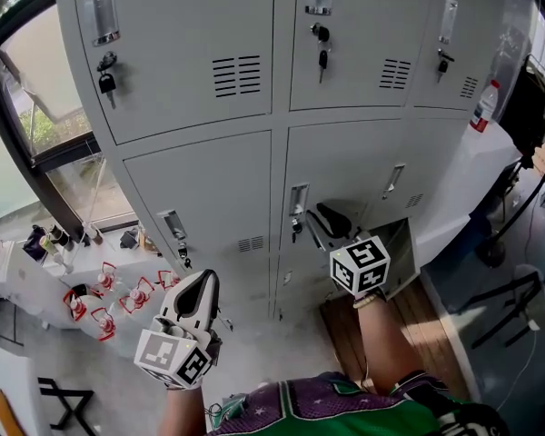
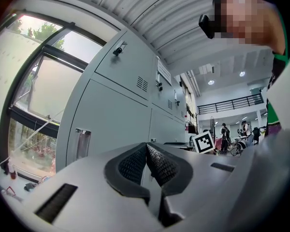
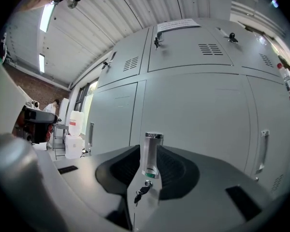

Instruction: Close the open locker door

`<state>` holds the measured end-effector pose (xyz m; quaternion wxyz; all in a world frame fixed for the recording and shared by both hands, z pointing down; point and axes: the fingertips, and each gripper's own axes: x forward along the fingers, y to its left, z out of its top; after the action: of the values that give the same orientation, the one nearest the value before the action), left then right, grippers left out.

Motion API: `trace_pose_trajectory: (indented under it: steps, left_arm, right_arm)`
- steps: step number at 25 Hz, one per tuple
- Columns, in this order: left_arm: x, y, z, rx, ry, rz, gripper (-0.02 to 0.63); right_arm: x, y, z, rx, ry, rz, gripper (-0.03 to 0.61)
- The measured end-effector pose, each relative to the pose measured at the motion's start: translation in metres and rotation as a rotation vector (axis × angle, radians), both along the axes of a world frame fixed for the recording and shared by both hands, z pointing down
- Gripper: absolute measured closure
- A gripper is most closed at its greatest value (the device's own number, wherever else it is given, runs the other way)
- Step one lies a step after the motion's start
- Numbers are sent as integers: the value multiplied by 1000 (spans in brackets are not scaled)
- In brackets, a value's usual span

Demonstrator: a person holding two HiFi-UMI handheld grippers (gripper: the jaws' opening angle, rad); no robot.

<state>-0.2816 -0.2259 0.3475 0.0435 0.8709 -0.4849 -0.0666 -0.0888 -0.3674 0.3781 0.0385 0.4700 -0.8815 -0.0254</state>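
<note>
Nearest, at 6 o'clock in the head view, is the person's green and purple top (image 1: 345, 407), with both forearms reaching out of it toward the lockers (image 1: 200, 71). These grey lockers fill the view from 10 o'clock round to 2 o'clock.

At 7 o'clock the left gripper (image 1: 203, 284) is held level, apart from the lockers. In the left gripper view its jaws are together, the ribbed pads (image 2: 157, 163) meeting at the tips with nothing between them.

At 4 o'clock the right gripper (image 1: 325, 221) reaches the middle column of lockers. The right gripper view shows the door (image 3: 146, 211) nearly edge-on, standing between the jaws. One pad sits on each side of its free edge, closed in on the thin panel. The chrome handle (image 3: 152, 154) rises upright just beyond the pads, with a key (image 3: 141, 193) hanging in the lock right under it.

In the head view a dark open compartment (image 1: 400, 248) shows at 4 o'clock, just right of this gripper. The doors around it are flush with the front.

A bottle (image 1: 483, 107) with a red cap stands on a white top at 2 o'clock. A window (image 1: 36, 107) runs along 9 to 10 o'clock, and below it, at 8 o'clock, is a white table (image 1: 23, 284) with small red-trimmed things on it.
</note>
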Motion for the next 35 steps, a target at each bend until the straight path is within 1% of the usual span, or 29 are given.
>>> trace_pose_trajectory:
  steps: [7, 15, 18, 20, 22, 23, 27, 32, 35]
  left_arm:
    - [8, 0, 2, -4, -16, -7, 592]
    - [35, -3, 4, -10, -23, 27, 592]
    - [49, -5, 3, -4, -39, 41, 592]
    - [58, -7, 3, 9, -70, 38, 592]
    - [71, -10, 4, 26, -117, 37, 592]
    - [79, -11, 4, 30, -128, 47, 592]
    - [111, -14, 2, 38, -116, 101, 592]
    - [155, -20, -4, 53, -102, 161, 592]
    - [178, -25, -7, 62, -96, 191, 592]
  right_arm:
    - [20, 20, 0, 39, 24, 46, 483]
    - [54, 54, -8, 77, 35, 103, 483]
    - [68, 63, -11, 80, 23, 120, 483]
    - [77, 69, -13, 83, 15, 126, 483]
    - [84, 74, -14, 87, 13, 131, 485]
    - [88, 77, -14, 89, 11, 134, 486]
    - [108, 88, -15, 90, -8, 148, 486]
    - [150, 101, -29, 94, -65, 184, 488]
    - [175, 109, -37, 114, -72, 213, 488]
